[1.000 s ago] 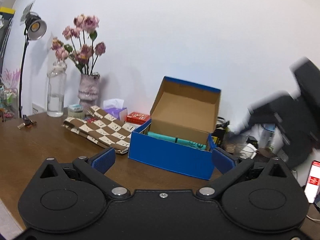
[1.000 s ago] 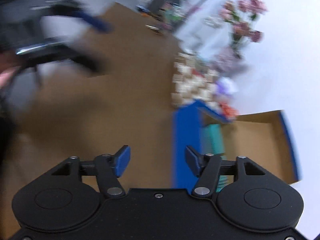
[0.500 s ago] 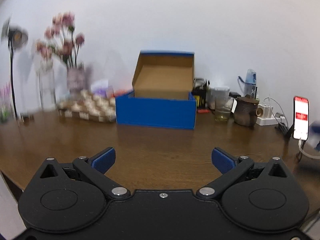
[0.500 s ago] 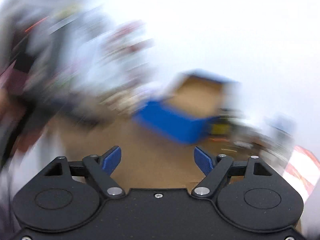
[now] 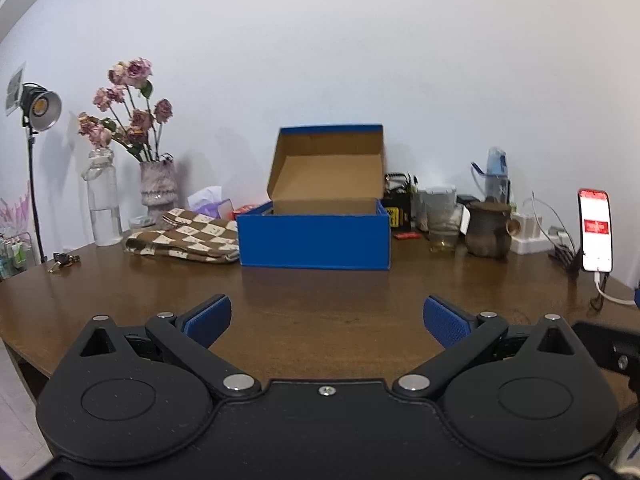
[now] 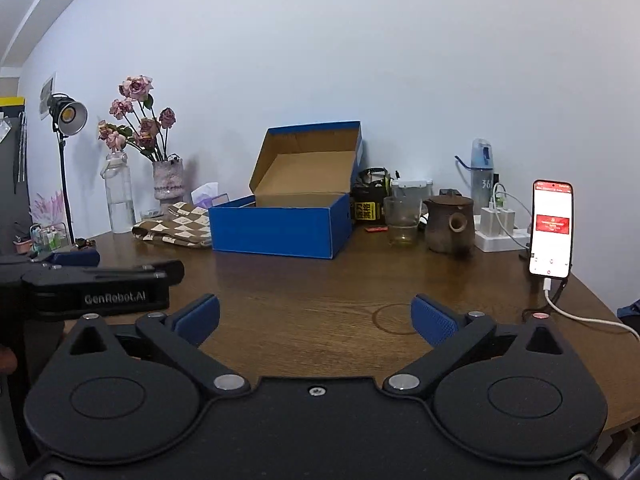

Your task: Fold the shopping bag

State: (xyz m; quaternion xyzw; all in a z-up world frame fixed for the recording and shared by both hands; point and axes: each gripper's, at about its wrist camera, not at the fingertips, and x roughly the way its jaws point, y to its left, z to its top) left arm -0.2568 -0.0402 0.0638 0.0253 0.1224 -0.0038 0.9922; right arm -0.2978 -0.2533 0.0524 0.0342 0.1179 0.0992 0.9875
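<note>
A brown-and-cream checkered shopping bag (image 5: 184, 238) lies bunched on the far left of the wooden table, touching the left side of an open blue box (image 5: 316, 236); it also shows in the right wrist view (image 6: 176, 226). My left gripper (image 5: 327, 320) is open and empty, low over the near table edge, well short of the bag. My right gripper (image 6: 316, 318) is open and empty, likewise near the front. The left gripper's black body (image 6: 92, 284) shows at the left of the right wrist view.
The blue box (image 6: 280, 228) stands at the back middle, lid up. A flower vase (image 5: 158, 186), glass bottle (image 5: 102, 200) and keys (image 5: 62, 259) are at the back left. A glass (image 6: 402, 222), brown teapot (image 6: 450, 226), power strip and propped phone (image 6: 552, 230) with cable are at the right.
Both grippers have pulled back from the box and levelled out toward the wall. The right wrist view has swung round from looking down at the box. Both stay open.
</note>
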